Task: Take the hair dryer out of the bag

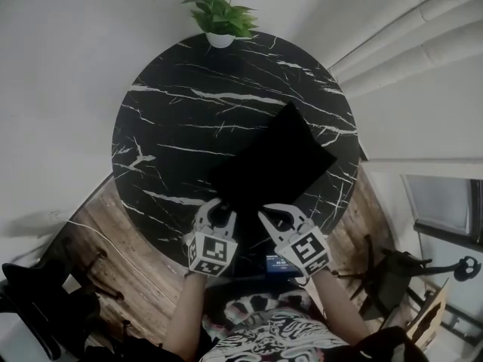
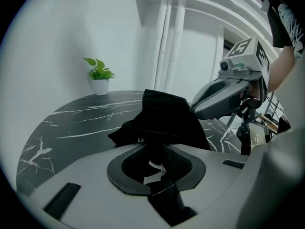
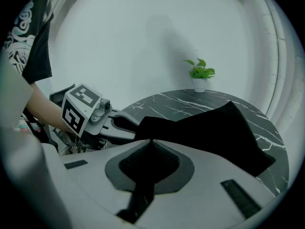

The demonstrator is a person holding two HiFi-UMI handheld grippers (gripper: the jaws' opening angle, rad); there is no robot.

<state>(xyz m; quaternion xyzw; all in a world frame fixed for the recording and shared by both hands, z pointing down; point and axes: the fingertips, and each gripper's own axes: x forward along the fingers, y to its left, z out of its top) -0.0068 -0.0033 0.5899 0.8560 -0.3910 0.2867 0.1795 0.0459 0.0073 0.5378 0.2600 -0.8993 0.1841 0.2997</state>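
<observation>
A flat black bag (image 1: pixel 275 161) lies on the round black marble table (image 1: pixel 173 111), one corner pointing at me. No hair dryer shows; whatever is in the bag is hidden. My left gripper (image 1: pixel 219 211) is at the bag's near left edge. In the left gripper view the jaws (image 2: pixel 155 151) stand a little apart with bunched black cloth (image 2: pixel 164 116) and a white scrap between them. My right gripper (image 1: pixel 273 216) is at the near right edge. Its jaws (image 3: pixel 151 142) are closed on a pinched peak of the bag (image 3: pixel 214 128).
A small potted plant (image 1: pixel 220 13) stands at the table's far edge. White pipes run along the wall at the upper right. Dark stands and gear (image 1: pixel 392 266) sit on the wooden floor to the right, close to the table.
</observation>
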